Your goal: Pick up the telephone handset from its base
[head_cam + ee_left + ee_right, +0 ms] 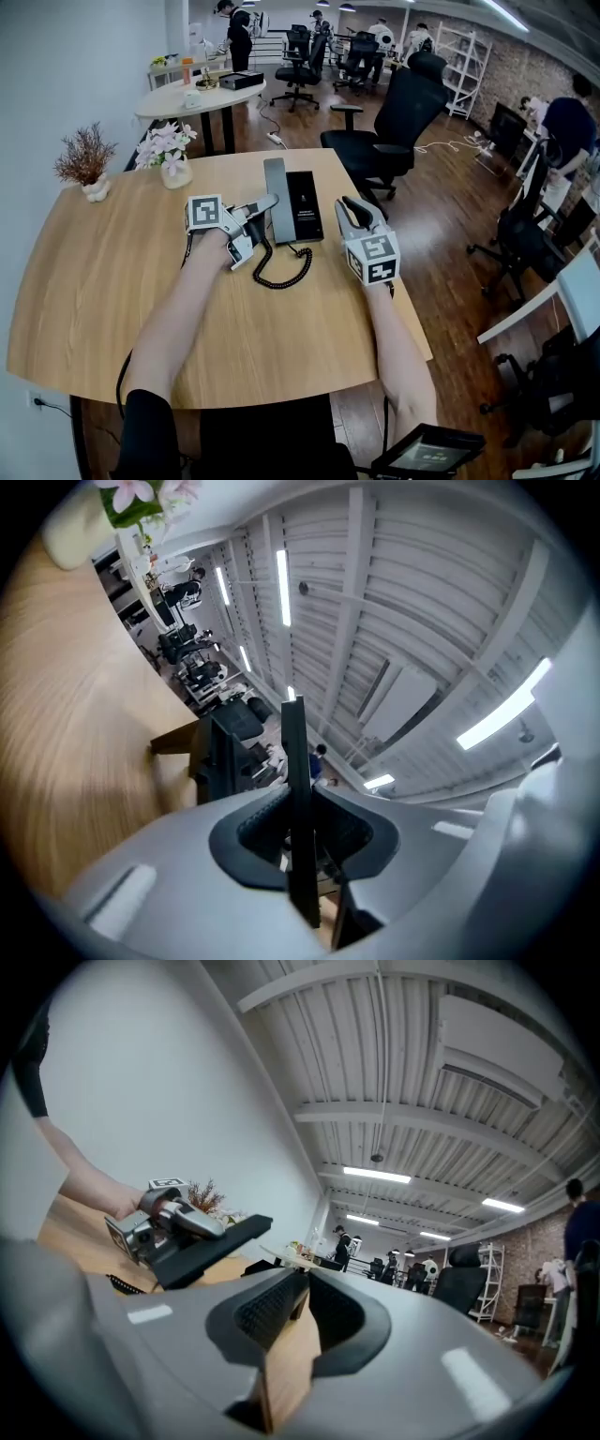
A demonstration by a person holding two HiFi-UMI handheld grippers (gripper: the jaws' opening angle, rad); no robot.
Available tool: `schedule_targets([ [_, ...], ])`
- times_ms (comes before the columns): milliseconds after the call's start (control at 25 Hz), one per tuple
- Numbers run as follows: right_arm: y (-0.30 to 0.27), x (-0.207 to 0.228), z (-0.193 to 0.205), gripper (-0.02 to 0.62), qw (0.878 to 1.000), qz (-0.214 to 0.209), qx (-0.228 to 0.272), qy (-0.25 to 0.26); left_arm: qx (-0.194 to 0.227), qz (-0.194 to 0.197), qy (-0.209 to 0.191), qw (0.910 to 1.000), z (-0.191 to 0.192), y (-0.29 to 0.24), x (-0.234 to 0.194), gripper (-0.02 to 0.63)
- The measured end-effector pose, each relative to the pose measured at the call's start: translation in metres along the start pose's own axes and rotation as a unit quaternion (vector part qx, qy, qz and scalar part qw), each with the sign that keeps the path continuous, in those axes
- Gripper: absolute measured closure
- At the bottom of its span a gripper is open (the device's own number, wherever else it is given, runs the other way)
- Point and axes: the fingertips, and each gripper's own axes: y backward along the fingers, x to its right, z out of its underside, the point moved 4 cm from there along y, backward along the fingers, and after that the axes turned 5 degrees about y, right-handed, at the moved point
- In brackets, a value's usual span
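Grey-faced flat slab handset (276,199), dark along its thin edge, black coiled cord (281,272) trailing from its near end; left gripper (255,214) is clamped on it, holding it tilted up off the wooden table (112,281), just beside the black base (306,206). Right gripper (349,204) sits right of the base, jaws slightly apart, nothing between them. Small white print on the base is too small to read

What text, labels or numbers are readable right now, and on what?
Telephone base: small white print on its black panel, too small to read.
Left marker cube and right marker cube: black-and-white patterns only, no words.
Tablet screen: too blurred to read.
Nothing legible anywhere.
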Motion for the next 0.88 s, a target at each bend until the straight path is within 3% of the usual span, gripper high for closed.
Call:
schedule_targets([
  [80, 0.002, -0.001, -0.002, 0.554, 1.000, -0.003, 0.002, 0.001, 0.034, 0.055, 0.023, 0.9976, 0.008, 0.015, 0.028, 0.529],
  [200, 0.002, -0.008, -0.008, 0.554, 1.000, -0.012, 0.010, 0.008, 0.065, 0.102, 0.029, 0.9922, 0.027, 0.052, 0.057, 0.529],
  [440, 0.004, -0.017, -0.019, 0.554, 0.999, -0.021, 0.018, 0.041, 0.063, 0.165, 0.015, 0.9842, 0.082, 0.097, 0.094, 0.529],
  [680, 0.006, -0.022, -0.015, 0.554, 0.998, -0.026, 0.002, 0.062, 0.028, 0.195, 0.003, 0.9805, 0.109, 0.098, 0.112, 0.529],
  [880, 0.008, -0.023, -0.009, 0.555, 0.997, -0.026, -0.010, 0.065, 0.023, 0.183, -0.033, 0.9823, 0.110, 0.102, 0.115, 0.529],
])
